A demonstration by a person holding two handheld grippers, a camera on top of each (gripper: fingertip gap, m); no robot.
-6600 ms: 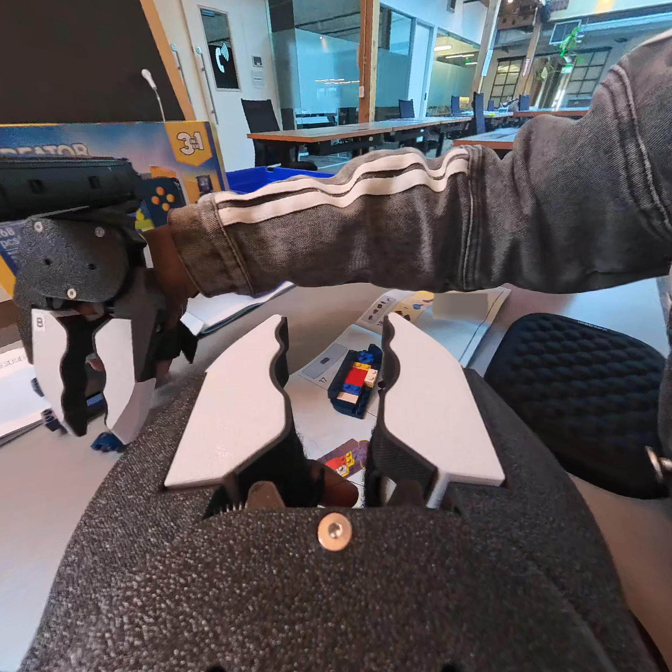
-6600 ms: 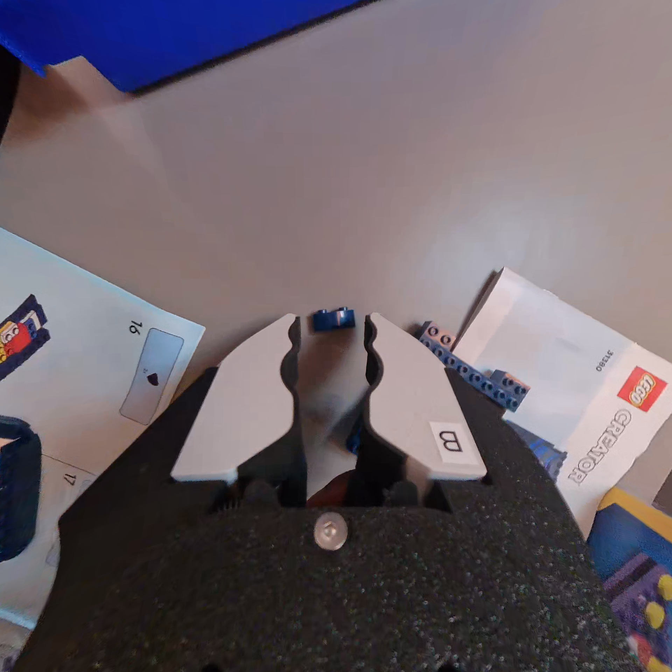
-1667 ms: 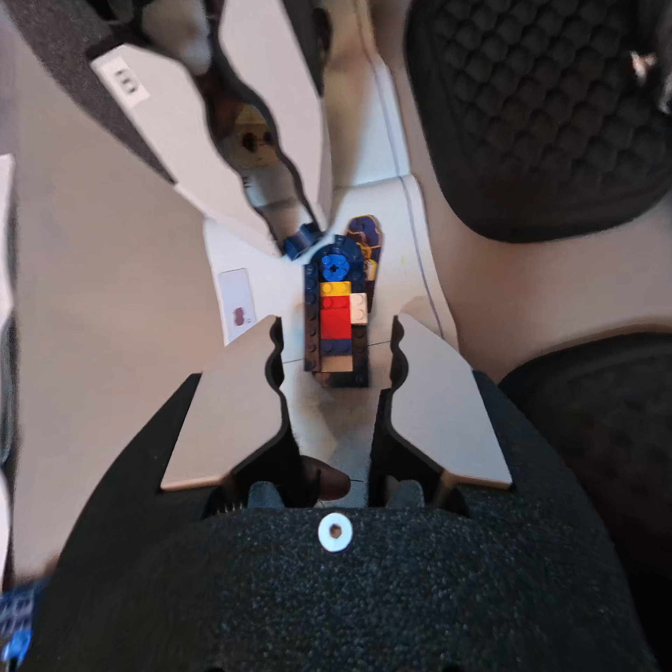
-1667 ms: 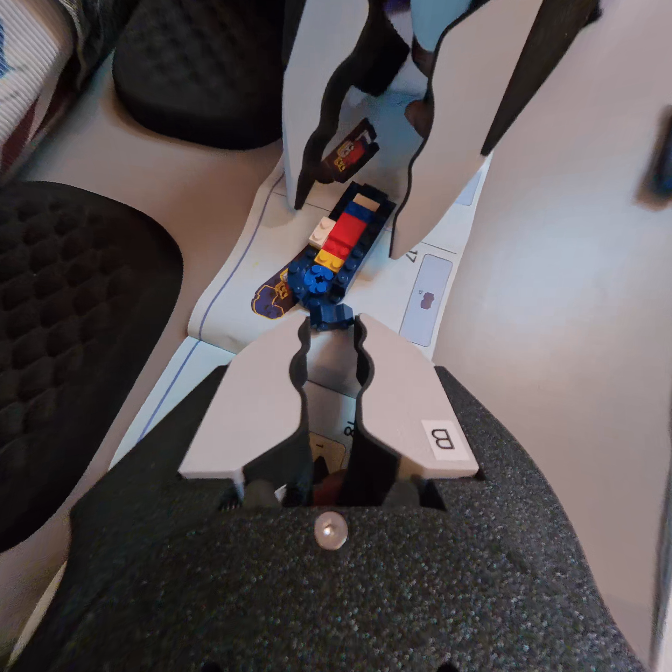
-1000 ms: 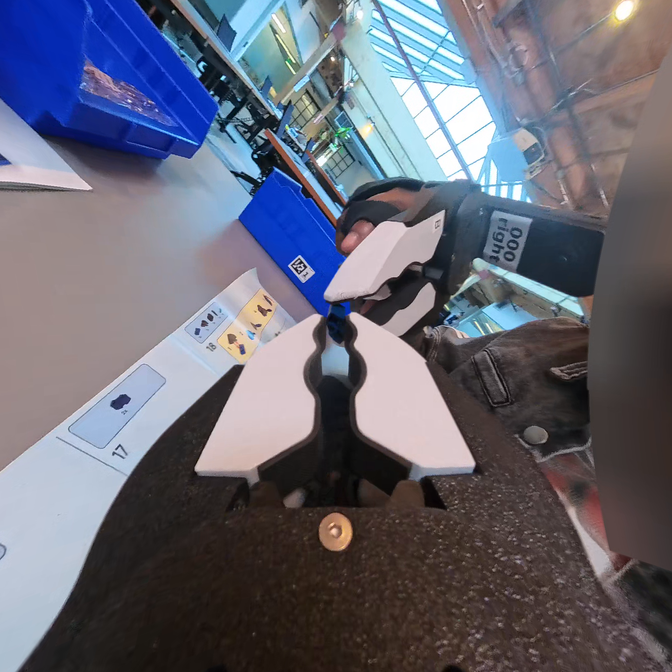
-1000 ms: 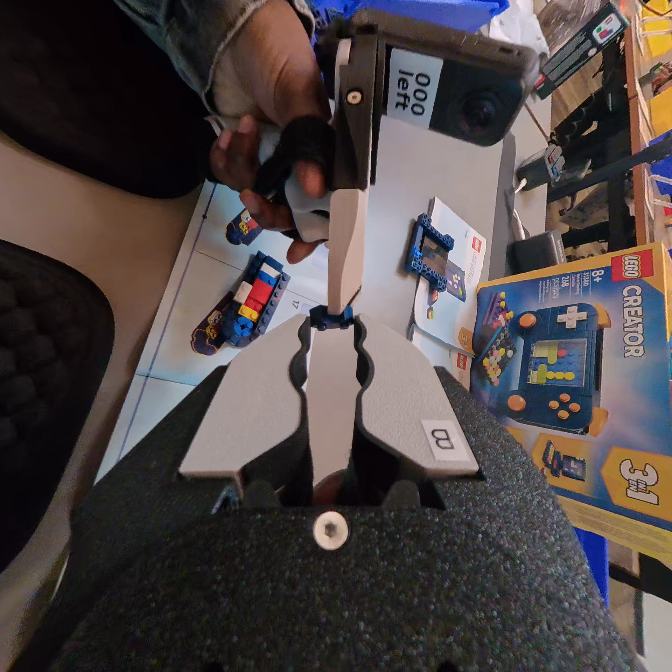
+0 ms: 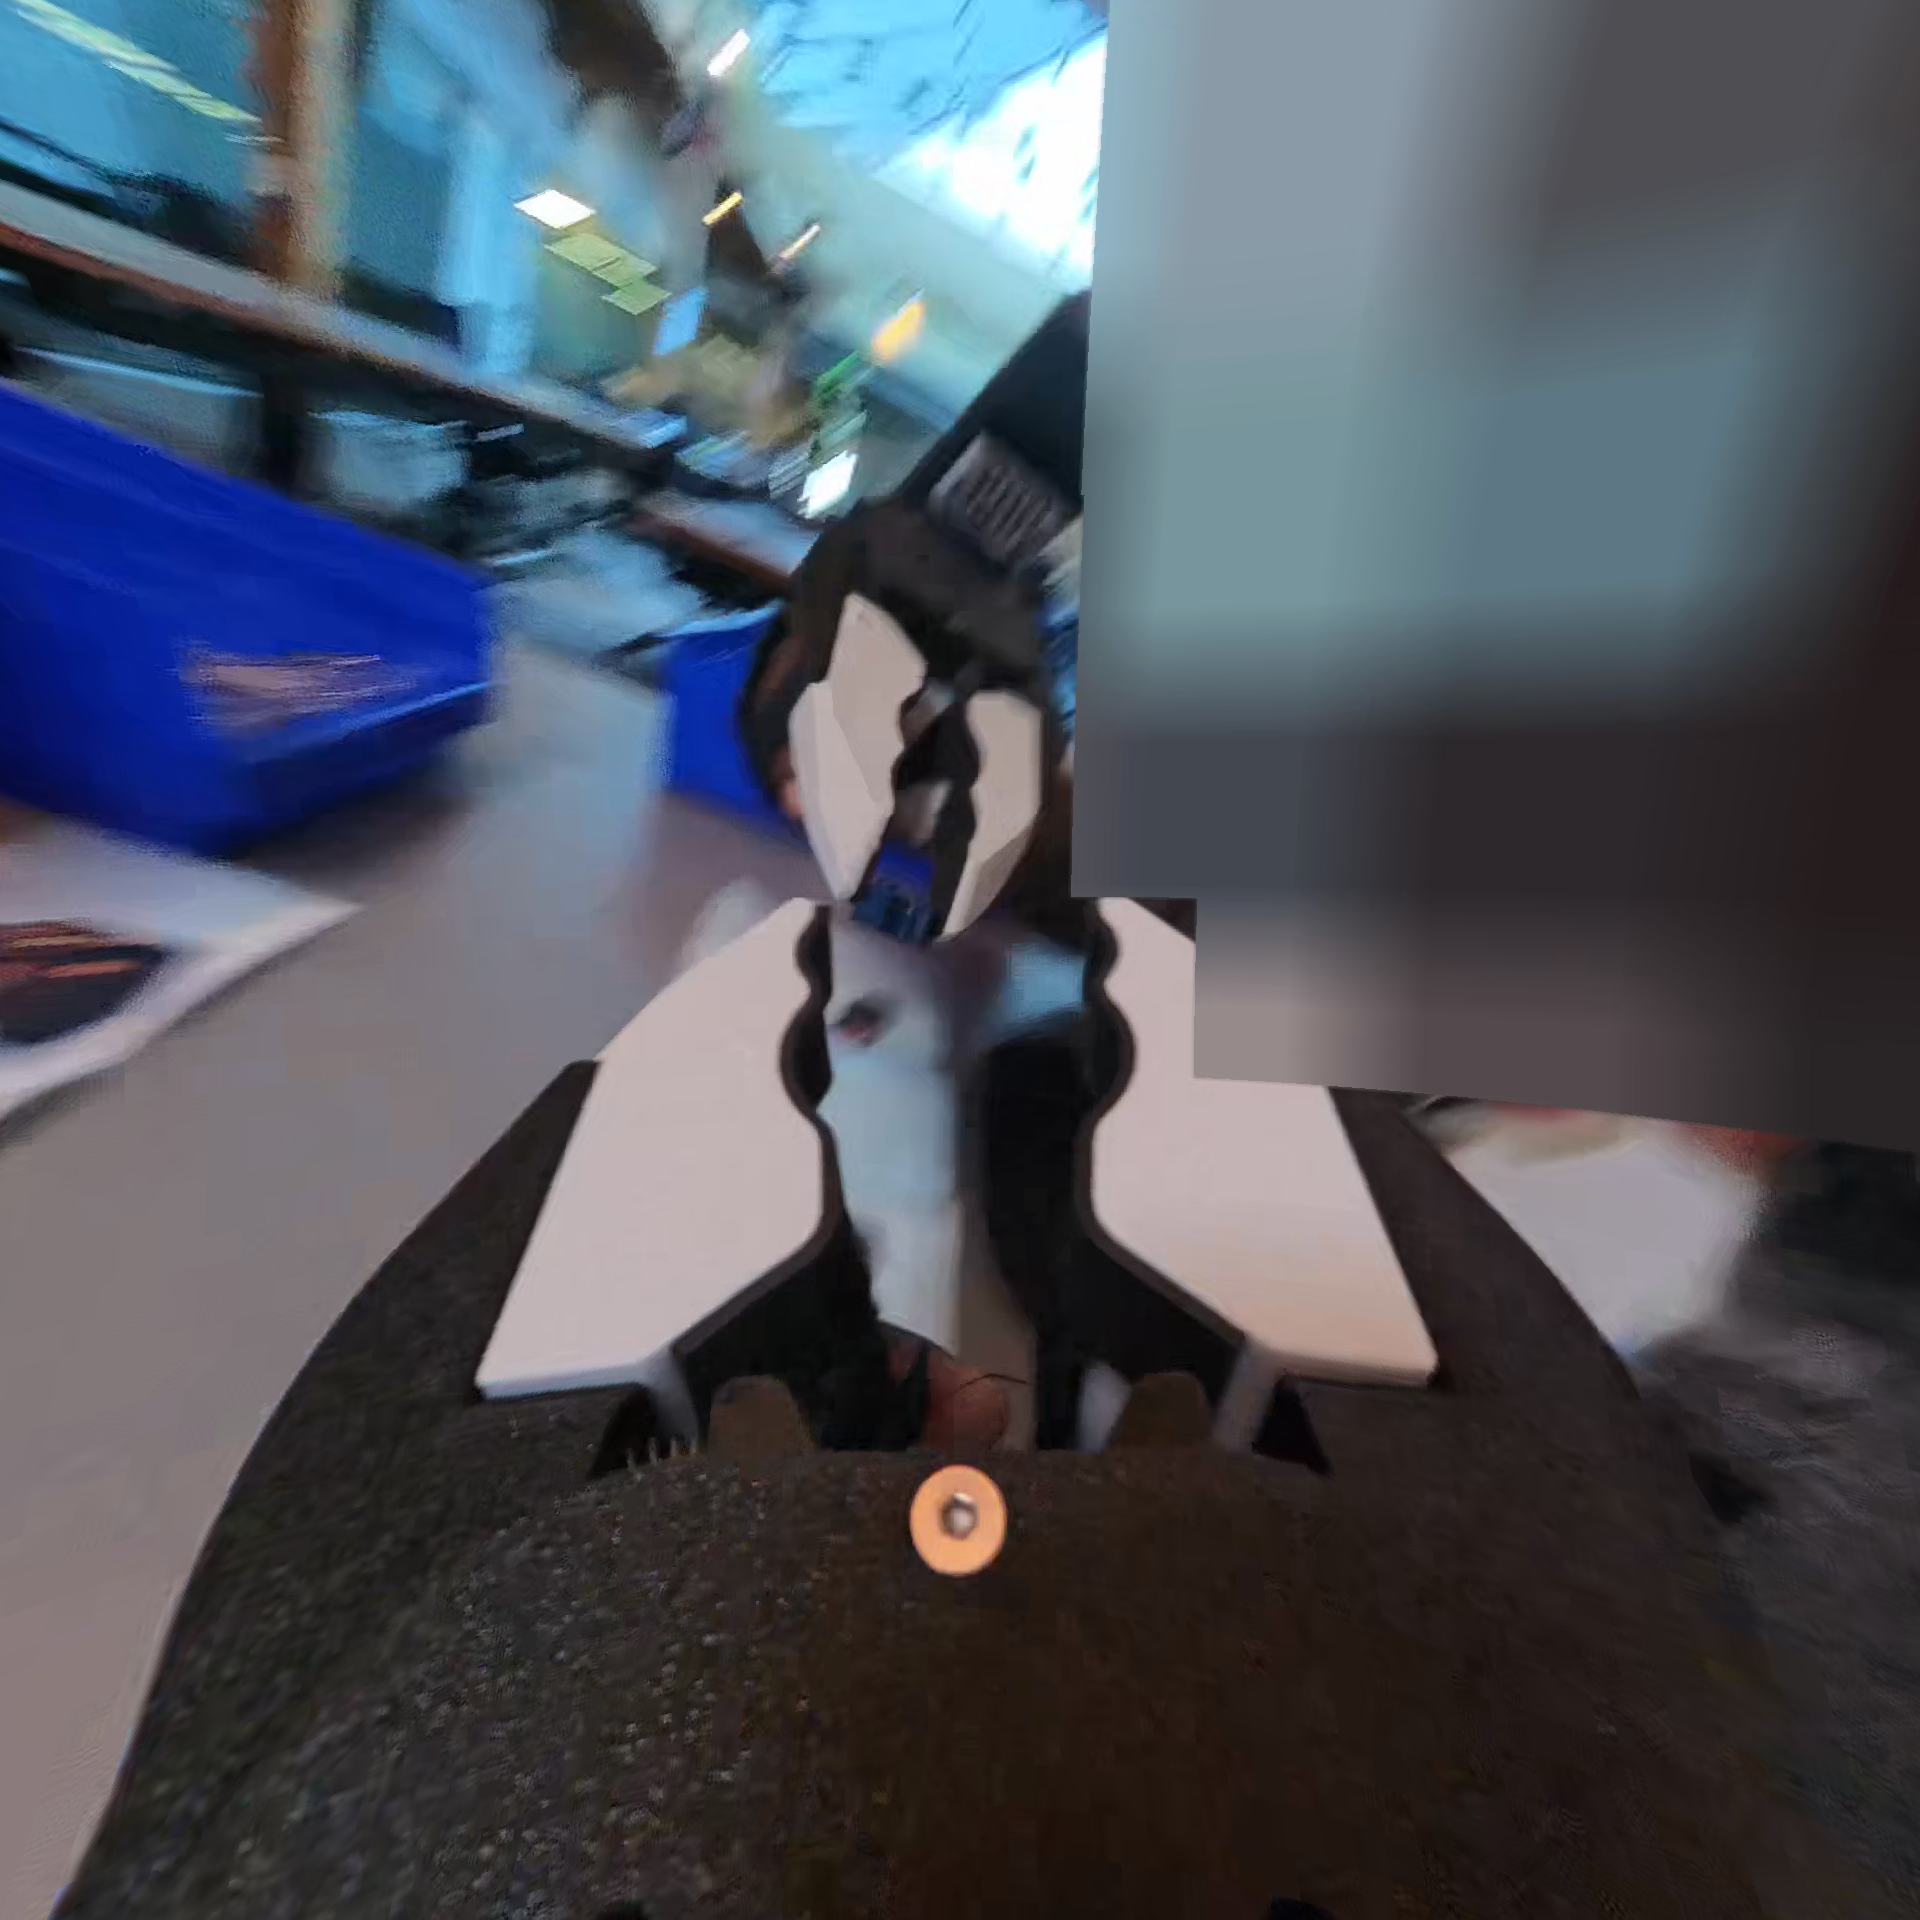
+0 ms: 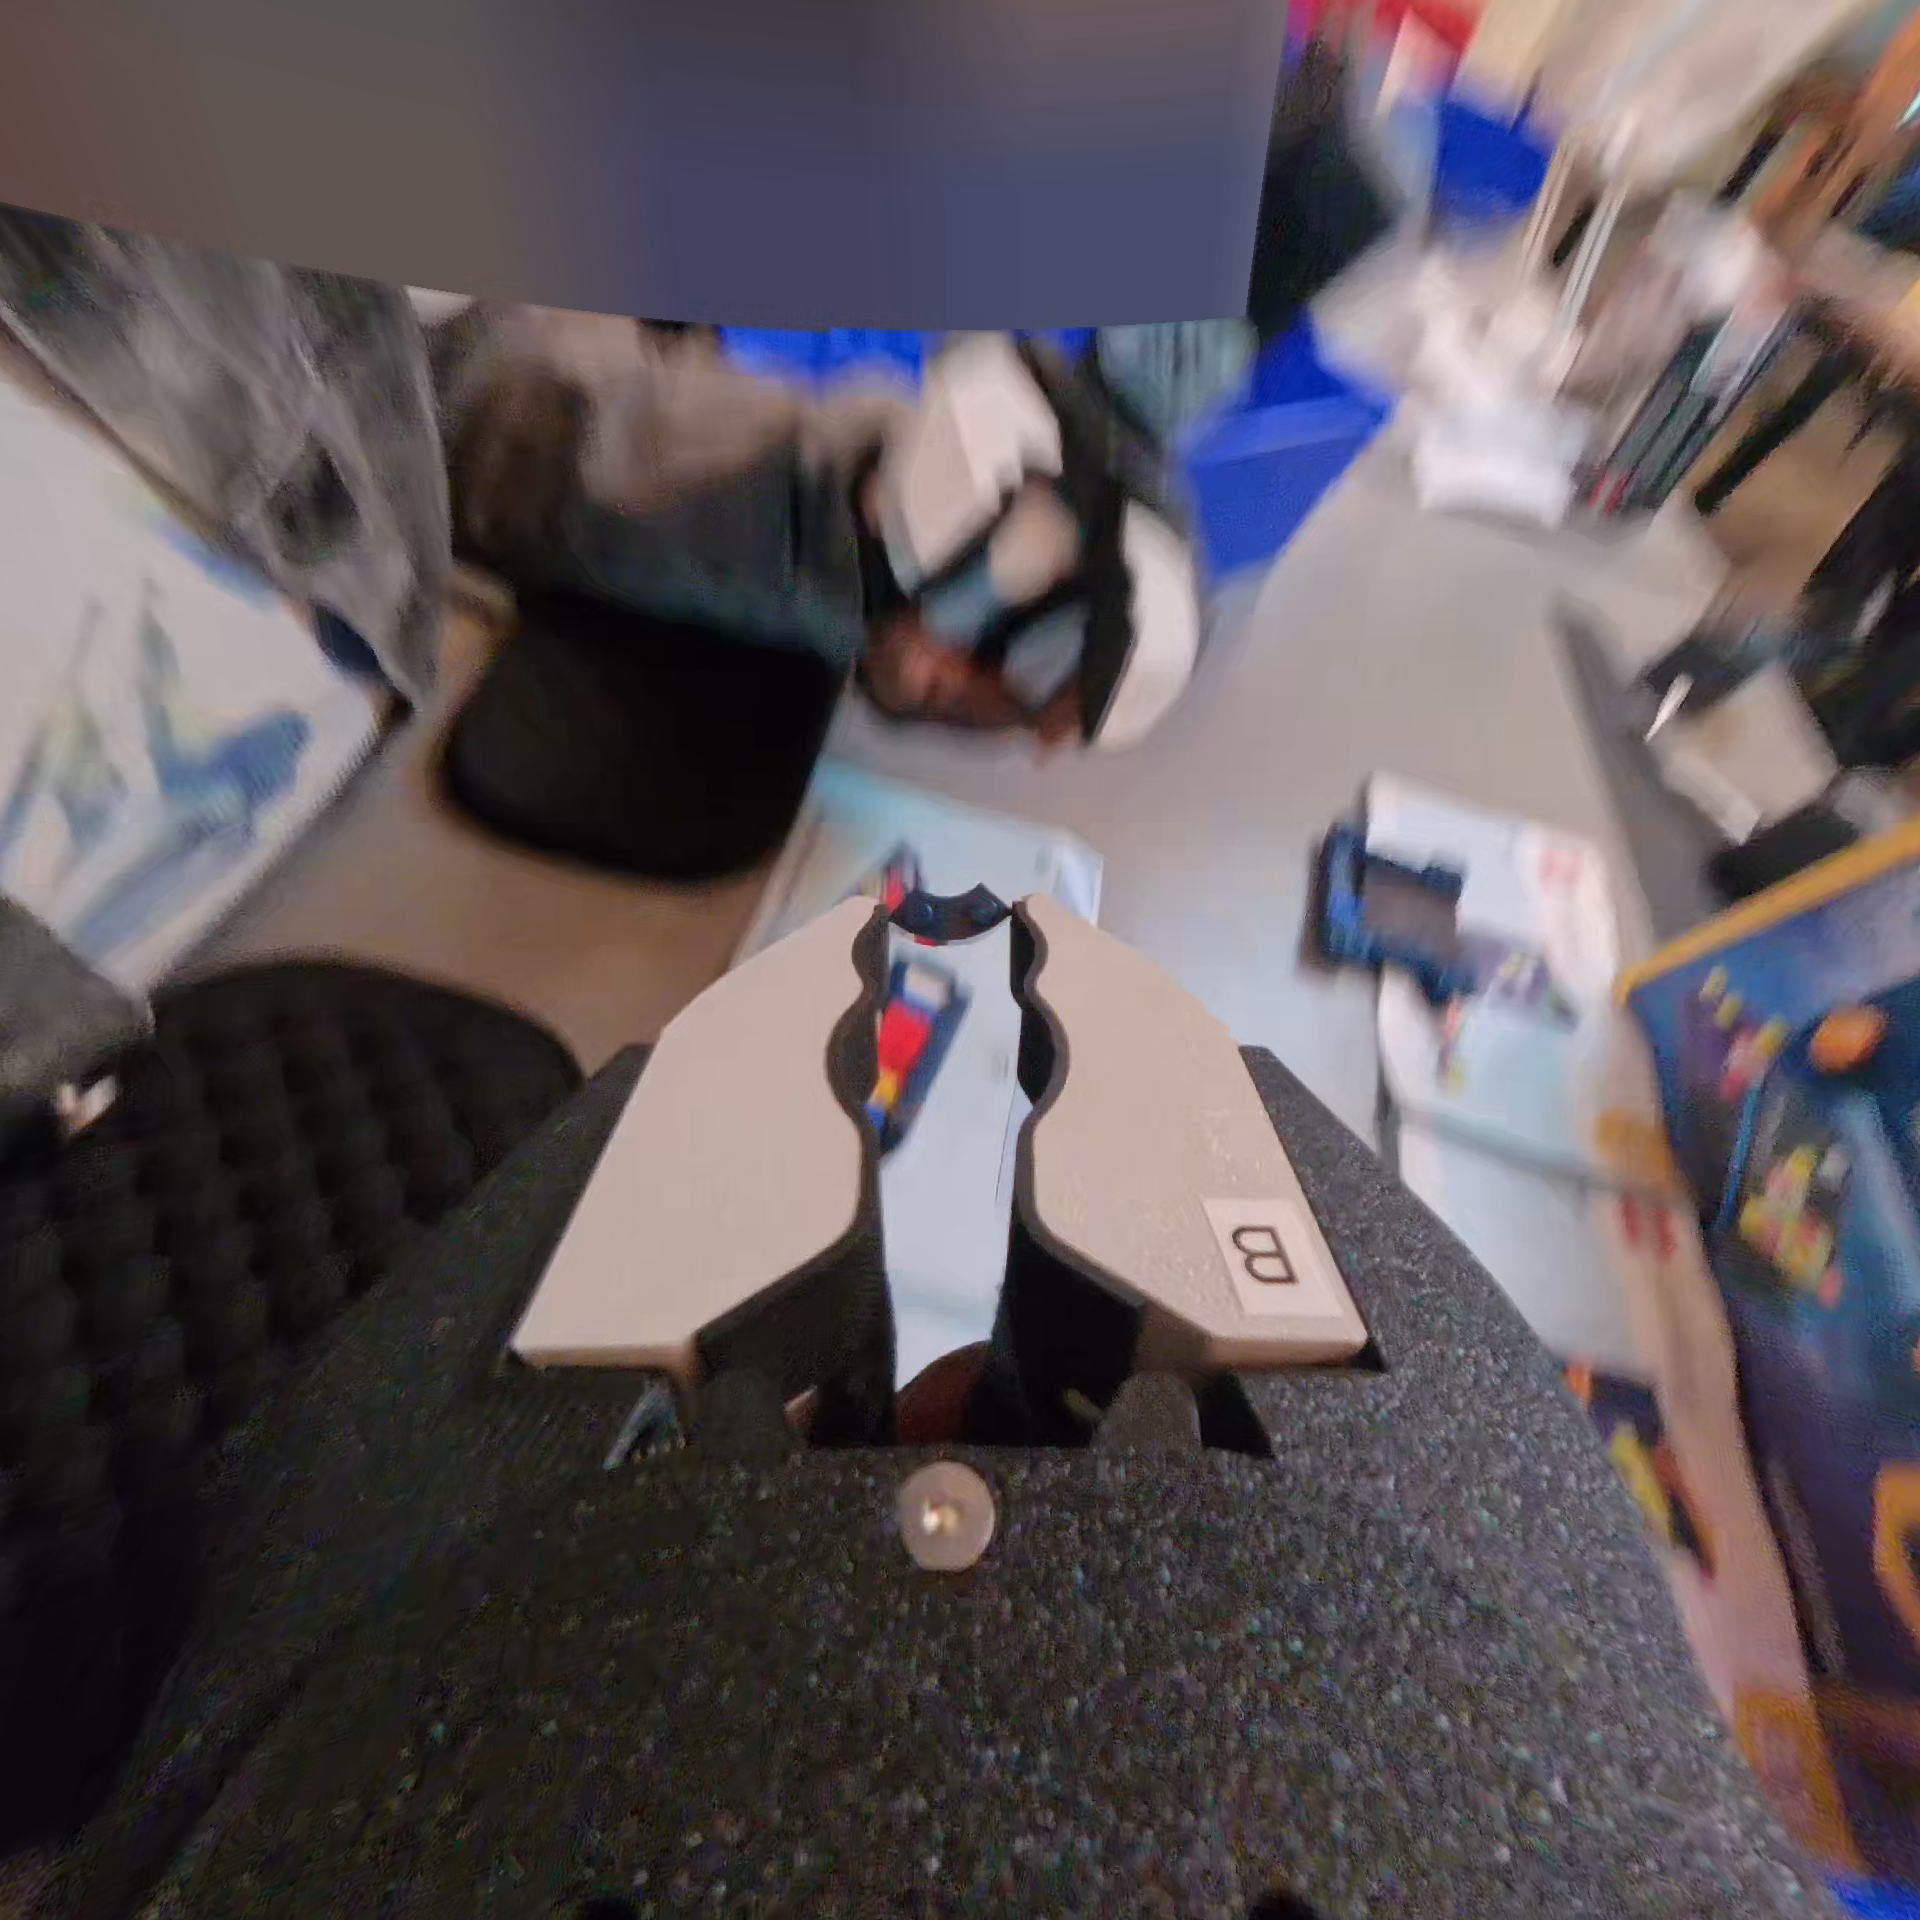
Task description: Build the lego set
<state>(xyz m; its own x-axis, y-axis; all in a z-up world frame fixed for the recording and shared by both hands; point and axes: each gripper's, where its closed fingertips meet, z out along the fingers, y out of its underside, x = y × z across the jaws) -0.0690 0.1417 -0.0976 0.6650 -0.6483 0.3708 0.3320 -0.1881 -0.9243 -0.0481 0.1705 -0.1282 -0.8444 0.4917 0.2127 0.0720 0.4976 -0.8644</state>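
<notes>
My right gripper (image 8: pixel 951 909) is shut on a small dark blue curved brick (image 8: pixel 948 923), pinched at its tips above the table. The left wrist view shows that gripper (image 7: pixel 902 894) close ahead, with the blue brick (image 7: pixel 881 912) between its pads. My left gripper (image 7: pixel 961 920) is open and empty, its tips just below that brick. In the right wrist view the left gripper (image 8: pixel 1049 582) is farther off, held by a hand. A dark blue brick build with red and yellow parts (image 8: pixel 914 1029) lies on an instruction sheet (image 8: pixel 1039 873) below my right gripper.
Two black cushions (image 8: pixel 634 748) (image 8: pixel 312 1122) lie at the left. A blue frame piece (image 8: pixel 1392 920) rests on a booklet at the right, beside a blue toy box (image 8: pixel 1787 1143). Blue bins (image 7: pixel 208 644) stand at the table's far side. Both views are motion-blurred. Left tips to right tips: about 5 centimetres.
A second ago both grippers pinched the small blue brick together. My left gripper has opened and let go of it and drawn back. My right gripper keeps the brick.
</notes>
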